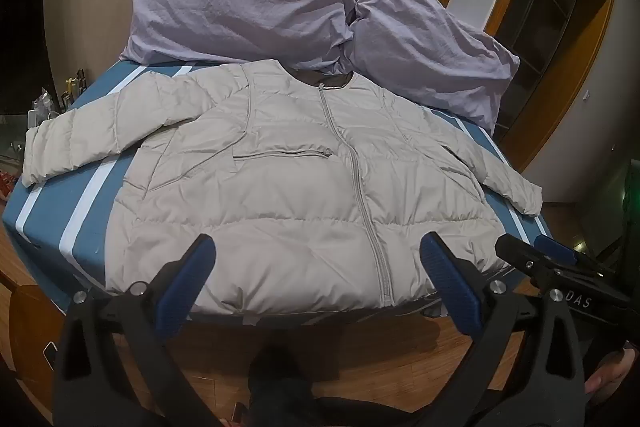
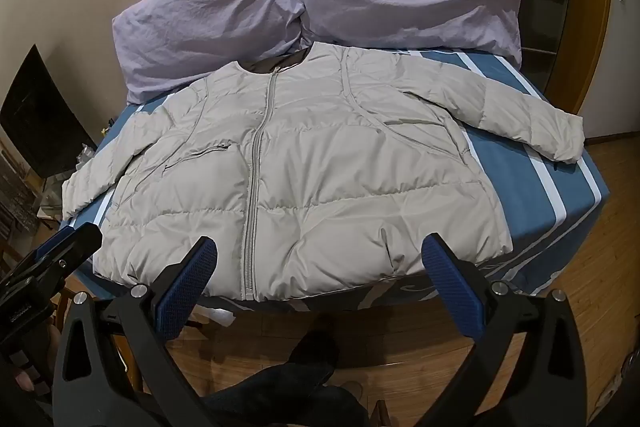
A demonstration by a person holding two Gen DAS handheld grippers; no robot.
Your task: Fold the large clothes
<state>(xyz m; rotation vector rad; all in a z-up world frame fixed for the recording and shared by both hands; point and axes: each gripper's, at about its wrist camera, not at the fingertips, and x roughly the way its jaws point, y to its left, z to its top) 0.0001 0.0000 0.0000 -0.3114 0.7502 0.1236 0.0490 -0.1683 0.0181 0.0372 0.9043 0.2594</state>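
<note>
Lying flat and zipped on the striped bed (image 1: 52, 211), collar toward the lilac pillows (image 1: 240, 3): pale padded jacket (image 1: 280, 187). Hovering short of the jacket's hem, gaping wide, gripping nothing: left gripper (image 1: 318, 259) and right gripper (image 2: 320, 259).

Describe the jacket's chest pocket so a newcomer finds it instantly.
Start at the blue striped bed with the beige puffer jacket spread flat. Follow the centre zipper halfway down; the chest pocket is the short horizontal zip beside it, the only crosswise zip.

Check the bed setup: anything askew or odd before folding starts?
Nothing stands out. The puffer jacket lies flat, zipped, sleeves spread on the striped bed. One cuff reaches the bed's edge; two rumpled pillows behind.
</note>
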